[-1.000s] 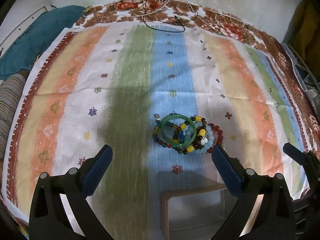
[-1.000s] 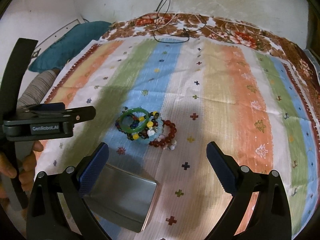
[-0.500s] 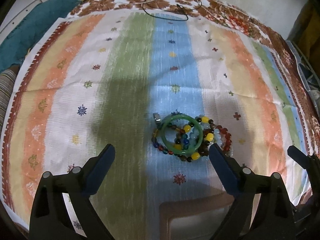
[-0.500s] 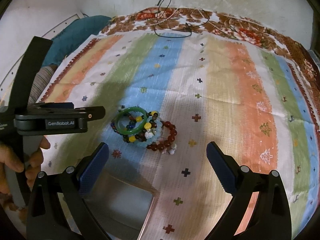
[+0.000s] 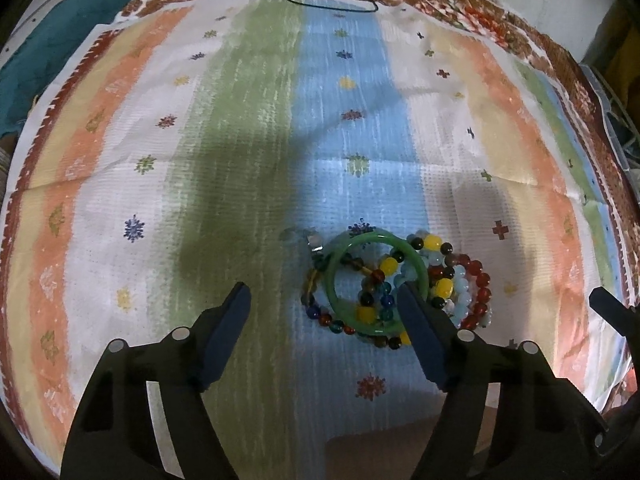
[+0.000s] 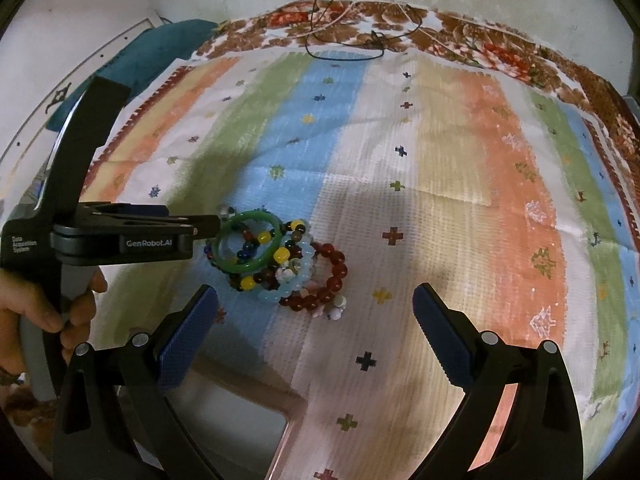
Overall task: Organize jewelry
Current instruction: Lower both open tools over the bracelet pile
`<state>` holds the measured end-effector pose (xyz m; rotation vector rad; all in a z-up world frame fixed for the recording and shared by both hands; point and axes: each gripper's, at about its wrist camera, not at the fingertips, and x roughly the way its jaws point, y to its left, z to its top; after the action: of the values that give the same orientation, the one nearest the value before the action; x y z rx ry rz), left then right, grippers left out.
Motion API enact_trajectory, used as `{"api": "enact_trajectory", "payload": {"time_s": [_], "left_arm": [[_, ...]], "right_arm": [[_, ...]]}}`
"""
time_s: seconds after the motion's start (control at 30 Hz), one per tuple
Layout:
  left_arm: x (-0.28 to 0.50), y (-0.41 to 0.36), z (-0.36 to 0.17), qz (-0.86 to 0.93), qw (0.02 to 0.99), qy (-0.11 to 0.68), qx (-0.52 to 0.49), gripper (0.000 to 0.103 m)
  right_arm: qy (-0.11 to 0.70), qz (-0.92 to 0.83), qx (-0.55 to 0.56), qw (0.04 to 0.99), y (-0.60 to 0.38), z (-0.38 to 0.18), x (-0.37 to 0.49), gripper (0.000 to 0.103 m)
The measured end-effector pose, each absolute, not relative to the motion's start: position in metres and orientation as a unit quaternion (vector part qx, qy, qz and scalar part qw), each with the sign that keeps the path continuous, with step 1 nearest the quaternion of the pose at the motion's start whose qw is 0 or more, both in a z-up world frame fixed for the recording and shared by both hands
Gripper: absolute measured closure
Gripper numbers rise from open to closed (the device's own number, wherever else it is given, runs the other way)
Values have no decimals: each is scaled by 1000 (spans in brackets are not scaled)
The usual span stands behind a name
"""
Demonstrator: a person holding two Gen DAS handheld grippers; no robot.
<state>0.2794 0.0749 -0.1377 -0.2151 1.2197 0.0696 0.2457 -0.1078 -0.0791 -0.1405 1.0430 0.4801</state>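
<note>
A heap of bracelets lay on the striped cloth (image 5: 240, 140), roughly in the middle of its blue band: a green bangle (image 5: 374, 282) rested on top of strands of mixed coloured beads (image 5: 434, 286), with a red-bead bracelet (image 6: 332, 280) and a pale blue one (image 6: 286, 290) spilling toward the right side of the pile. The left gripper (image 5: 324, 300) pointed steeply down over the heap, its jaws partly open and just then closing in; the right-hand pad (image 5: 420, 332) stood over the bangle's right edge while the left-hand pad hung over bare cloth, so the bangle's left half lay between them, yet neither pad could be seen pressing on it. In the right wrist view that same tool reached in from the left, its tip right at the bangle's rim, with a person's hand (image 6: 60, 312) wrapped around its handle. The right gripper (image 6: 316, 312) hung wide open above the cloth on the near side of the pile, holding nothing, its pads well apart from the beads. A grey metal tin (image 6: 240, 432) sat on the cloth near the lower edge, just below the left pad of the right gripper. A thin black cord (image 6: 344, 54) lay looped at the far edge of the cloth.
</note>
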Motion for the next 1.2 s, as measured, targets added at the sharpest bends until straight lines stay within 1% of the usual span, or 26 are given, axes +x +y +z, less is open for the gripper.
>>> {"api": "enact_trajectory", "payload": {"time_s": [0.57,0.83,0.97,1.13,1.2], "left_arm": [[295,77,-159,23,797,592,-120,42],[299,79,-167,24,792,599,-116,43],[300,79,-171,22,788,604,-115,48],[298,80,-173,20,786,607,-114,49],[297,80,-175,19,785,609,-114,52]], "right_arm": [[532,203,-49,821,-114,-109,274,4],[544,180,-53,818,-115,-121,291,4],[552,173,-60,814,-114,-129,298,5],[558,168,-67,810,-111,-138,304,5],[561,166,-69,808,-110,-142,306,5]]}}
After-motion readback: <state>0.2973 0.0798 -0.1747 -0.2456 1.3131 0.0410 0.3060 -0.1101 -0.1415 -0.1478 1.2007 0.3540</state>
